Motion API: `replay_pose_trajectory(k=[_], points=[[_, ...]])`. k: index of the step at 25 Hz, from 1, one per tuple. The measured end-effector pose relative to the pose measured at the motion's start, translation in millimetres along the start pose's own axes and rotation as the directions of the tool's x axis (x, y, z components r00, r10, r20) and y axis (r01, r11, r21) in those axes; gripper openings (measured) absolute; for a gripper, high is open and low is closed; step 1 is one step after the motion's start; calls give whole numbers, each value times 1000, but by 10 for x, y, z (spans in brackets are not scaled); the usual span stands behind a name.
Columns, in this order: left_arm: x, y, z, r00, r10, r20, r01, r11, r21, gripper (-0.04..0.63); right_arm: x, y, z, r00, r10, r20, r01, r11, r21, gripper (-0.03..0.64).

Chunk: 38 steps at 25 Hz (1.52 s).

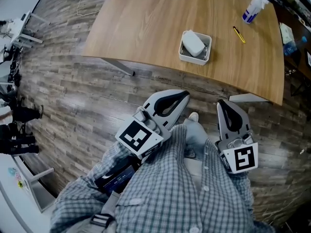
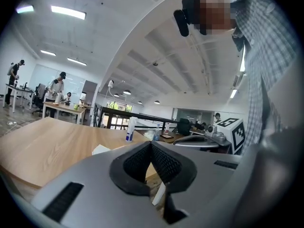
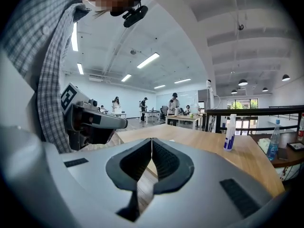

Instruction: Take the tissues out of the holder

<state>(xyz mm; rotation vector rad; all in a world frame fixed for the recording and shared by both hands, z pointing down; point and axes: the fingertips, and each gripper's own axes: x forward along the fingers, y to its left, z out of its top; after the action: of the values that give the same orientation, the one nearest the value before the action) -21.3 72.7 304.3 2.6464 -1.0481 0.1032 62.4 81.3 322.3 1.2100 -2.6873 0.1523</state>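
Pale wooden bench [image 1: 146, 28] bare at 9 o'clock of white tissue holder [image 1: 194, 58]; yellow pen [image 1: 238, 34] and white-and-blue spray bottle [image 1: 253, 8] at 2 o'clock.

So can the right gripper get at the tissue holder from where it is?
Probably not yet: the right gripper is held short of the table, jaws shut, with floor between it and the tissue holder. Nothing blocks the way, though.

White tissues [image 1: 193, 42] — seemingly flat — in holder [image 1: 194, 59]
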Motion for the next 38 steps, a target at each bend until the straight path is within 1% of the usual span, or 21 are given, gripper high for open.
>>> replay_pose_trajectory(k=[5,9,13,17,19,21,24,29,34,38], points=[[160,60,102,1000,26,7,-26,1000,16,5,66,-192,60,1000,25,17,-24,999,-25,15],[292,88,157,999,42,12,-42,999,19,5,97,-344,160,999,9,48,-9,1000,14,15],[457,99,186,999,49,19,-49,998,33,5,93,-513,157,999,12,46,-12,1000,9,15],[636,44,209,999,47,20,-48,998,29,5,88,-699,134,999,16,48,-17,1000,9,15],[694,38,222,998,56,22,-56,998,26,5,81,-775,94,999,33,36,-33,999,-16,15],[722,70,224,997,81,13,-81,996,34,6,60,-828,30,998,54,13,-53,997,-49,15],[751,89,223,994,106,3,-106,994,39,5,30,-905,-1,998,56,8,-55,997,-53,15],[746,25,202,995,101,-1,-100,993,56,5,-24,-987,-28,999,39,20,-39,999,-27,15],[711,7,176,992,123,-23,-122,991,45,5,-54,-1002,-20,999,27,25,-27,1000,-9,15],[747,12,166,993,114,-22,-113,993,36,6,-88,-1051,-83,1000,22,6,-22,1000,-17,14]])
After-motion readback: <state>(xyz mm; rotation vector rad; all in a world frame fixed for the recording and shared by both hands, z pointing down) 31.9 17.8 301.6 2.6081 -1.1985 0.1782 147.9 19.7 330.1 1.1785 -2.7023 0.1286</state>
